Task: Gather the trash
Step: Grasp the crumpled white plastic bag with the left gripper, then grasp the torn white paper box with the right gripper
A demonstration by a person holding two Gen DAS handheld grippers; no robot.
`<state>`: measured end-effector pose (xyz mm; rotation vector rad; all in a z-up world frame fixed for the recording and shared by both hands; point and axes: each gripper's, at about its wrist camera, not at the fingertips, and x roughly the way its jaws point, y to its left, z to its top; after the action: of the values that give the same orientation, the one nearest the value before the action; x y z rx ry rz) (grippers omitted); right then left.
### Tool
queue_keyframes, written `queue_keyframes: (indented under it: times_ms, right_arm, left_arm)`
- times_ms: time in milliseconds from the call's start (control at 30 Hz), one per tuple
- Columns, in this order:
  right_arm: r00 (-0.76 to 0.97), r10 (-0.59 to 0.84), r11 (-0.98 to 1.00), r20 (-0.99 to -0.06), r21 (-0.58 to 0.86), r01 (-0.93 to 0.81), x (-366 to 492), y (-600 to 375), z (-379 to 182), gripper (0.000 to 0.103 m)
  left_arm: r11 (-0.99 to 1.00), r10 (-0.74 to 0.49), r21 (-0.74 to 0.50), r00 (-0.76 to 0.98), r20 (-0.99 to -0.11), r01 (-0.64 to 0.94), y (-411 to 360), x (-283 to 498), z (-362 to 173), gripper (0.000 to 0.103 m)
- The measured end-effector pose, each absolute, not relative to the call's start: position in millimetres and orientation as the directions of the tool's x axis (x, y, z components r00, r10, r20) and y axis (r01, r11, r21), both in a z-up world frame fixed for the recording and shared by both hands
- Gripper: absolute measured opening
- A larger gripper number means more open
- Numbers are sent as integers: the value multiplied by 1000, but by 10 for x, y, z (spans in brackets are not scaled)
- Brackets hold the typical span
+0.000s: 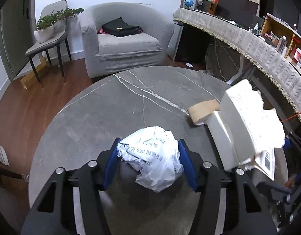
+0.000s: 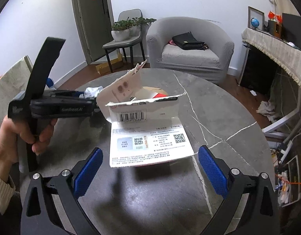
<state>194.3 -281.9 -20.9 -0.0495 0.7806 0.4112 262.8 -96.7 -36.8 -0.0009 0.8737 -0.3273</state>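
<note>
My left gripper [image 1: 148,156] is shut on a crumpled white printed paper ball [image 1: 152,156], held between the blue pads just above the grey marble table [image 1: 115,105]. It also shows in the right wrist view [image 2: 93,92] at the left gripper's tip. A torn white cardboard box [image 2: 148,133] with barcode and QR codes lies on the table [image 2: 218,117], open side facing away. My right gripper [image 2: 150,168] is open and empty, its pads either side of the box's near flap. The box also shows in the left wrist view [image 1: 246,125] at the right.
A tan paper roll [image 1: 203,110] lies on the table beside the box. Beyond the table stand a grey armchair [image 1: 123,39] with a black bag, a chair with a potted plant [image 1: 50,27], and a cloth-covered desk [image 1: 248,39] at the right.
</note>
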Motion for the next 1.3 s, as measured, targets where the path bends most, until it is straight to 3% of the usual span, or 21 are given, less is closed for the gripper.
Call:
queue_keyframes:
  times_ms: [333,433,733,1300]
  right_arm:
    - [649,358,918,-671,128,-374,1928,-2759,-180,98]
    - [648,352,922,-675,129,-366,1896,-2765,-170,79]
    - [638,323,930,-698,112,-349,1819,-2743,-175,79]
    - [544,471,862,-694,232,-450,1531,-2214,-123,78]
  left_arm:
    - [956,-271,-129,632,-726,263,-678,2133,-80,62]
    - [961,-244,-89,645,-724,263,-631,1980,-20,62]
    - [974,-213,-92,687,-695,208,-312,1621,79,61]
    - [980,-201,-146,682,-703,139,132,1084,-60,62]
